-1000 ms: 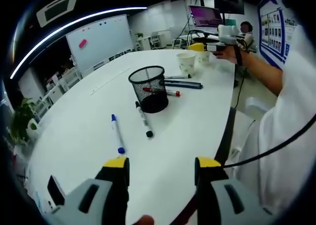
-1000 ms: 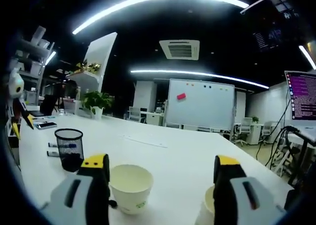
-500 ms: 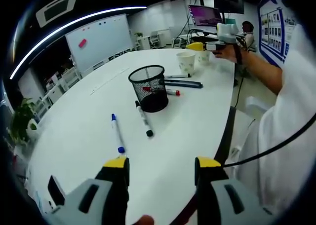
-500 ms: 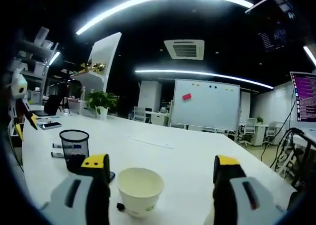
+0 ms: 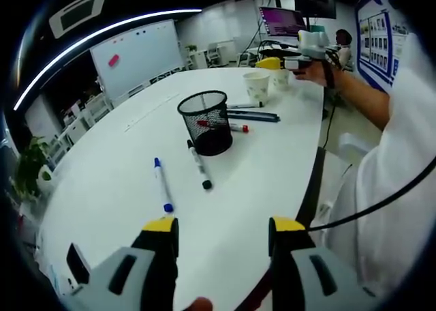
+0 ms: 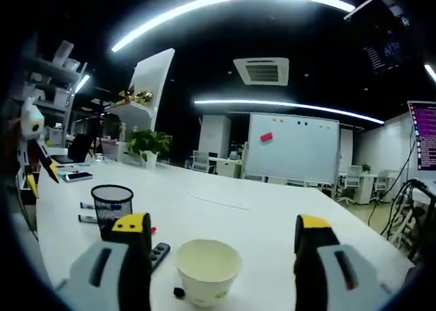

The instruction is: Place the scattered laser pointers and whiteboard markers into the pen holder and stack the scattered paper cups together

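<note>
A black mesh pen holder (image 5: 205,122) stands mid-table. In front of it lie a black marker (image 5: 199,164) and a blue marker (image 5: 162,184). A red marker (image 5: 225,125) and two dark pens (image 5: 252,116) lie just behind it. Two paper cups (image 5: 257,87) stand farther back. My left gripper (image 5: 223,226) hangs open near the table's front edge, well short of the markers. My right gripper (image 5: 276,64), held in a hand, hovers above the cups. In the right gripper view it (image 6: 223,226) is open, with one upright paper cup (image 6: 208,270) between and beyond its jaws and the pen holder (image 6: 112,209) to the left.
The white table (image 5: 122,188) curves away, with its edge to my right by a person's white sleeve (image 5: 402,188). A black slim device (image 6: 160,253) and a small black cap (image 6: 178,292) lie by the cup. A whiteboard (image 6: 293,151), a plant (image 6: 146,144) and chairs stand beyond.
The right gripper view has shifted, so the cup now sits centred between its jaws instead of by the left jaw; the second cup has left that view. The left gripper view is unchanged.
</note>
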`<move>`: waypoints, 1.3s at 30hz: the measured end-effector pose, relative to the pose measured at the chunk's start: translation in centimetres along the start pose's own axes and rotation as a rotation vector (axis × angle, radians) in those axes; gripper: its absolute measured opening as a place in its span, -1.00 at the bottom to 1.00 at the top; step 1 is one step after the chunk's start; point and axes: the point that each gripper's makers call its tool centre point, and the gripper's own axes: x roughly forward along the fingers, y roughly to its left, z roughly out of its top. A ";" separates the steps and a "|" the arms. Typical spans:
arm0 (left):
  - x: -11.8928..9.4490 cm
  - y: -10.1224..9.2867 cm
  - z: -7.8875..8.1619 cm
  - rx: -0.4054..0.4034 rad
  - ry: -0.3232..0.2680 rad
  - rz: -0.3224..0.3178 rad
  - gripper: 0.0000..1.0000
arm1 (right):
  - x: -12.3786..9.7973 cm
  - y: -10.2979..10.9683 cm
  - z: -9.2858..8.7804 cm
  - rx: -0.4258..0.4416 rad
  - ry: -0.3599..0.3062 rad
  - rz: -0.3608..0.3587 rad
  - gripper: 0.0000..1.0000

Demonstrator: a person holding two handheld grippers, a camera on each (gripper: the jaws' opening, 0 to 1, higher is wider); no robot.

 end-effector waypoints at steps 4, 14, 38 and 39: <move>-0.1 -0.1 0.1 0.000 -0.004 0.002 0.07 | 0.0 0.4 0.0 0.003 0.001 0.007 0.72; -0.1 -0.3 0.1 -0.004 -0.004 -0.001 0.07 | 0.1 1.2 -0.2 0.010 0.010 0.020 0.72; -0.2 0.1 -0.4 -0.015 -0.004 0.006 0.07 | 0.9 3.4 0.0 0.011 0.015 0.077 0.72; -0.2 0.1 -0.4 -0.015 -0.004 0.005 0.07 | 0.9 3.5 0.0 0.011 0.015 0.080 0.72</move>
